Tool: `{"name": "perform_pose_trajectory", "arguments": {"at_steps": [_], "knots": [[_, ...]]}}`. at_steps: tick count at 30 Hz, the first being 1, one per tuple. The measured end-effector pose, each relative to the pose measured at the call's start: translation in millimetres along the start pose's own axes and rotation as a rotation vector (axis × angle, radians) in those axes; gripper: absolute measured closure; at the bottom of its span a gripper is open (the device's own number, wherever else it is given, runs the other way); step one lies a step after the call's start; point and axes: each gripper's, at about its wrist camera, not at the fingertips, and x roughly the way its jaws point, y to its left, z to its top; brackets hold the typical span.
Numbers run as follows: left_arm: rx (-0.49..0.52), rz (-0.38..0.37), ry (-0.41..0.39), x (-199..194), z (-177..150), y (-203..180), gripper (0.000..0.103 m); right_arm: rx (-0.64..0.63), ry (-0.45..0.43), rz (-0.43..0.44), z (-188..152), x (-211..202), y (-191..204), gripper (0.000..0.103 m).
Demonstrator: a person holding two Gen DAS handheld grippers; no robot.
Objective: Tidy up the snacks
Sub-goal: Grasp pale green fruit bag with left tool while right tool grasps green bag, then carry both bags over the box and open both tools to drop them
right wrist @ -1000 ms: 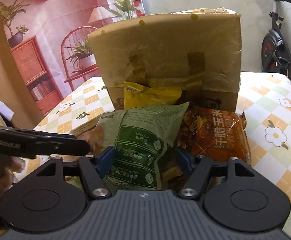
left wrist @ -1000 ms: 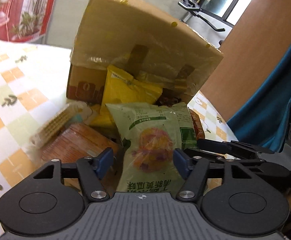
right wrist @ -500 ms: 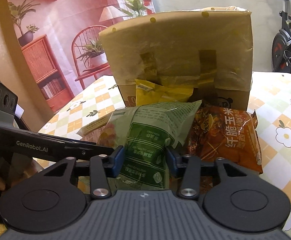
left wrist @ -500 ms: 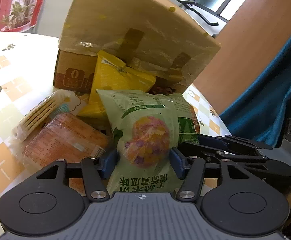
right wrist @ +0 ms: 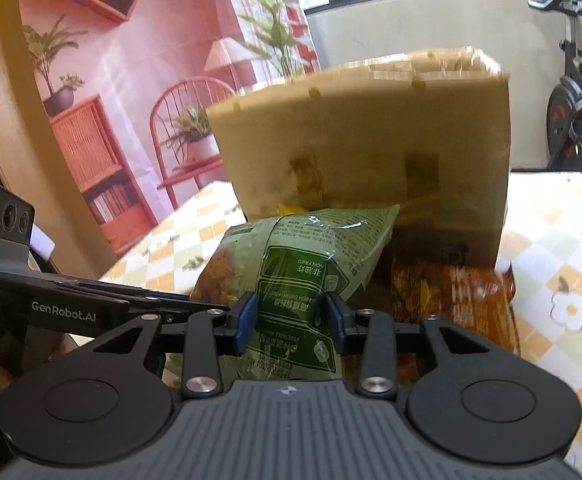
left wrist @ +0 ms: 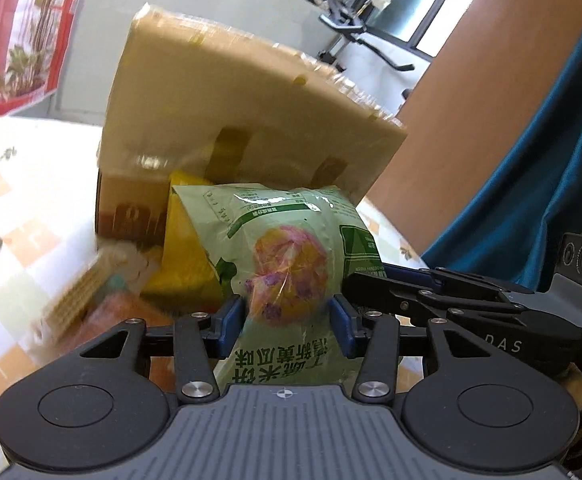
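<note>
Progress early: green snack bag (left wrist: 291, 264) pinched from both sides, my left gripper (left wrist: 287, 326) and right gripper (right wrist: 289, 320) having just closed onto it, pads pressing its crinkled sides. Bag sits raised before cardboard box (right wrist: 371, 140) on table (right wrist: 551, 248). Yellow packet (left wrist: 185, 256) behind it, orange corn-snack bag (right wrist: 459, 304) and wafer pack (left wrist: 79, 296) unsorted. Most sorting left, I judge.
</note>
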Motion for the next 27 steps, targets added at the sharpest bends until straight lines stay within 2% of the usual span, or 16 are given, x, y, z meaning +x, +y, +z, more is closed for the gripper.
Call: {"name": "perform_pose_trajectory", "arguments": {"at_steps": [7,15,27], "knots": [[0.034,0.000,-0.034,-7,15,-12,0.053,-0.001,-0.063,0.003,15,-12,2,0.063],[0.045,-0.010,-0.062,-14,25,-14,0.053,-0.027,-0.081,-0.003,29,-15,6,0.063],[0.098,-0.024,-0.130,-22,60,-26,0.053,-0.043,-0.136,-0.003,63,-26,5,0.063]]}}
